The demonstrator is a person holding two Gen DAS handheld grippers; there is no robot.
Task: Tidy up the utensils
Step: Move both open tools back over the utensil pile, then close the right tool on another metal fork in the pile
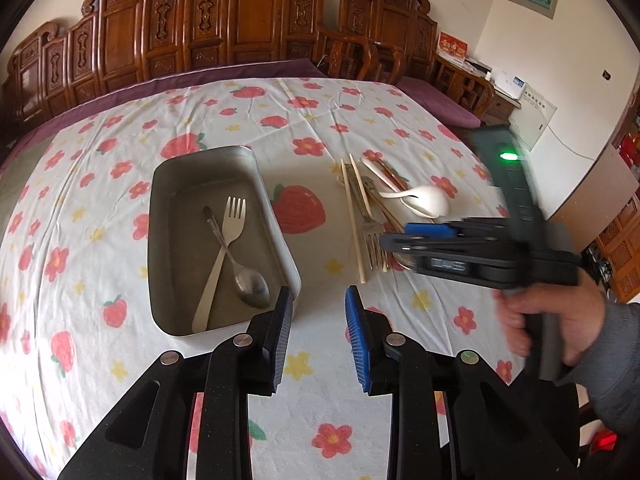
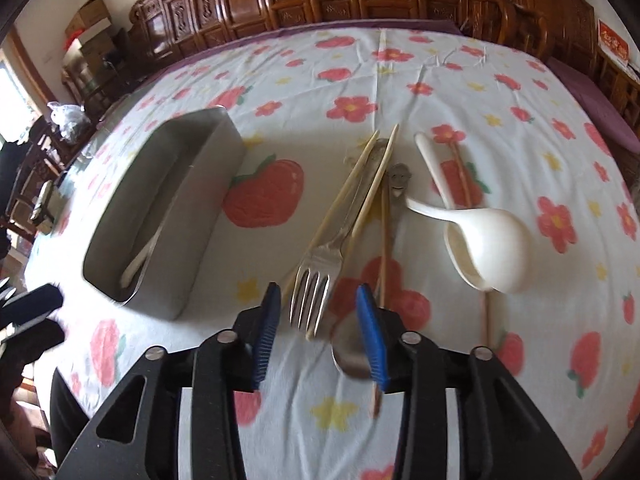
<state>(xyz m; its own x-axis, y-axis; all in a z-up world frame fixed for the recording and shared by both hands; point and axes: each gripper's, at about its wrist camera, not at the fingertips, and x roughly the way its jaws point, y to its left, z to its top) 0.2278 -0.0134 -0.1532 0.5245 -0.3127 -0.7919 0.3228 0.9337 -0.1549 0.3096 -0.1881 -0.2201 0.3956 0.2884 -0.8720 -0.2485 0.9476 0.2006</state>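
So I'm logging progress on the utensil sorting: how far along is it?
Early. Done: a fork and spoon lie crossed in the metal tray. In hand: nothing; the open right gripper hovers over the next fork. Left: chopsticks, white ladle spoons, a metal spoon.

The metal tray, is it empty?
No. The metal tray holds a fork and a spoon, crossed.

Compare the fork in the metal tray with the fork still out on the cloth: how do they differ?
Place: the tray fork lies inside the metal tray; the loose fork lies on the tablecloth in the utensil pile.
Neighbours: the tray fork crosses a metal spoon; the loose fork lies between pale chopsticks.
Tines: the tray fork's point away from the left gripper; the loose fork's point toward the right gripper, between its open jaws.
Both are plain silver four-tine forks.
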